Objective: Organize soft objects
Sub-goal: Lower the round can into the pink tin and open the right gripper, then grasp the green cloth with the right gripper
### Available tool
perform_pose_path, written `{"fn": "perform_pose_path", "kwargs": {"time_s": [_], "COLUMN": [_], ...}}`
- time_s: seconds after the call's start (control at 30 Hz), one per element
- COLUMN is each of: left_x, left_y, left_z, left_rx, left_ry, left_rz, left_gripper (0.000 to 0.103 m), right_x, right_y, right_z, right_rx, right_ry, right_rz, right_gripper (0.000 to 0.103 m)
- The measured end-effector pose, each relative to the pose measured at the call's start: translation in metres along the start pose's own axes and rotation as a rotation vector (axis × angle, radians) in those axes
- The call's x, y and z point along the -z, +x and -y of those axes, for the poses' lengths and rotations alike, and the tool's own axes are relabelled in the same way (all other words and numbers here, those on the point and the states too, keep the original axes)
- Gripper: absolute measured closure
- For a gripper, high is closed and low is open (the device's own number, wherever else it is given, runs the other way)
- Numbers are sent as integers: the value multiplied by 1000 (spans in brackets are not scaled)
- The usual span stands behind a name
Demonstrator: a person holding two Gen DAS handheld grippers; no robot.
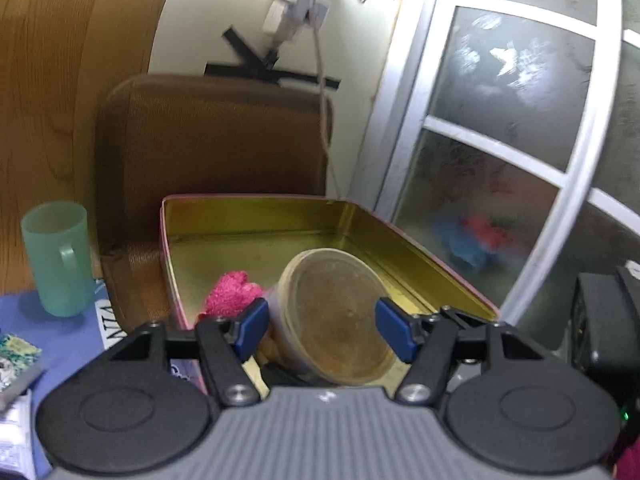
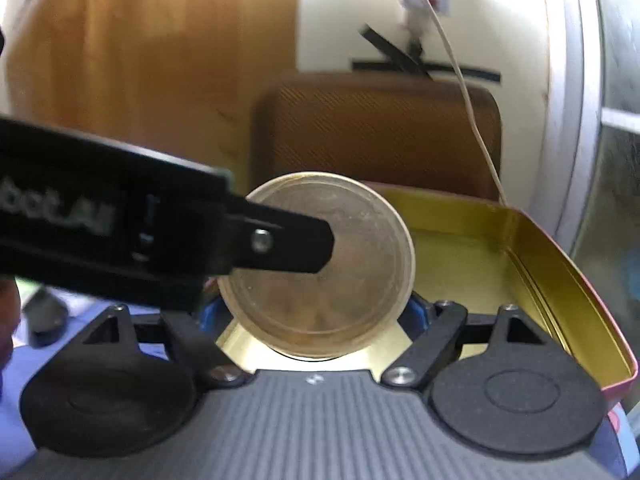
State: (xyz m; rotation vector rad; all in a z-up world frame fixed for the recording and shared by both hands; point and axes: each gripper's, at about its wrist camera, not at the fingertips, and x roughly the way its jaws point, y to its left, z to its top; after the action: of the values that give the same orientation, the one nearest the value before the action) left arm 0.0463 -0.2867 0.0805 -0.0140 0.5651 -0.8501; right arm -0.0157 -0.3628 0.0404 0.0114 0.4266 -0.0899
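Your left gripper (image 1: 322, 326) stands spread, pads either side of the round lidded tub (image 1: 340, 316) but apparently clear of it. That tub sits tilted inside the gold tin (image 1: 256, 216), just right of the pink fuzzy cloth (image 1: 230, 294). Your right gripper (image 2: 316, 312) brackets the tub (image 2: 320, 264) closely; contact cannot be confirmed, likely carrying it above the tin (image 2: 560, 264).

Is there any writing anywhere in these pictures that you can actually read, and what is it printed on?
"bot.AI", the start cut off, white letters on the black left gripper body in the right wrist view.
Black letters on a white patch of the blue cloth: cut off, unreadable.
Print on the small packets at the left edge: too blurred.
Tin and jar: no text visible.
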Motion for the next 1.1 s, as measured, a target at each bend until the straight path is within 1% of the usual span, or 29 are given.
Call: {"fn": "perform_pose_path", "kwargs": {"time_s": [0.1, 0.13, 0.2, 0.27, 0.33, 0.37, 0.4, 0.43, 0.47, 0.5, 0.53, 0.57, 0.6, 0.63, 0.67, 0.77, 0.8, 0.83, 0.87, 0.93, 0.97, 1.0, 1.03, 1.07, 1.1], "left_x": [3, 5, 8, 13, 24, 30, 40, 51, 61, 72, 84, 92, 104, 112, 122, 143, 145, 149, 152, 155, 156, 154, 153, 152, 152], "left_y": [5, 1, -13, -43, -85, -106, -129, -153, -174, -195, -215, -230, -250, -264, -280, -322, -329, -340, -348, -357, -359, -358, -356, -353, -348], "left_z": [-8, -12, -19, -31, -47, -55, -66, -80, -93, -108, -123, -132, -144, -152, -162, -180, -184, -188, -192, -197, -197, -197, -199, -200, -201], "left_rx": [-17, -17, -12, 0, 14, 5, -9, -17, -40, -78, -139, -196, -281, -334, -383, -483, -504, -520, -521, -514, -506, -492, -469, -444, -419], "left_ry": [-30, -41, -61, -81, -92, -92, -96, -110, -125, -143, -154, -152, -144, -141, -144, -151, -148, -151, -159, -180, -193, -211, -236, -257, -273], "left_rz": [-18, -12, 7, 51, 114, 139, 167, 200, 218, 231, 238, 240, 239, 237, 231, 214, 213, 214, 214, 220, 224, 227, 230, 231, 230], "left_gripper": [40, 40, 40, 40, 40, 40, 40, 39, 39, 39, 39, 39, 40, 40, 40, 40, 40, 40, 40, 40, 40, 40, 40, 40, 40], "right_x": [1, 3, 7, 8, 10, 10, 10, 9, 7, 7, 6, 7, 8, 9, 9, 7, 6, 2, 2, 0, 0, 1, 1, 0, -1], "right_y": [12, 11, 9, -4, -27, -39, -50, -56, -55, -53, -45, -36, -27, -18, -10, 11, 17, 25, 27, 36, 42, 44, 42, 41, 38], "right_z": [1, 0, 4, 2, -6, -13, -21, -29, -38, -51, -68, -86, -107, -127, -148, -191, -201, -210, -221, -231, -235, -236, -237, -236, -237], "right_rx": [6, 21, 26, 57, 79, 64, 31, -29, -109, -203, -304, -377, -432, -462, -475, -498, -498, -497, -487, -465, -466, -477, -489, -480, -471], "right_ry": [-4, 5, 23, 39, 42, 54, 69, 85, 101, 122, 143, 146, 132, 109, 85, 46, 37, 21, 0, -28, -38, -39, -40, -44, -41], "right_rz": [-44, -34, -19, 35, 109, 150, 176, 183, 165, 123, 57, -3, -53, -87, -110, -146, -151, -152, -154, -173, -188, -184, -181, -186, -189], "right_gripper": [17, 13, 10, 11, 11, 11, 12, 14, 18, 20, 27, 37, 41, 44, 44, 44, 44, 44, 44, 44, 46, 51, 79, 99, 101]}}
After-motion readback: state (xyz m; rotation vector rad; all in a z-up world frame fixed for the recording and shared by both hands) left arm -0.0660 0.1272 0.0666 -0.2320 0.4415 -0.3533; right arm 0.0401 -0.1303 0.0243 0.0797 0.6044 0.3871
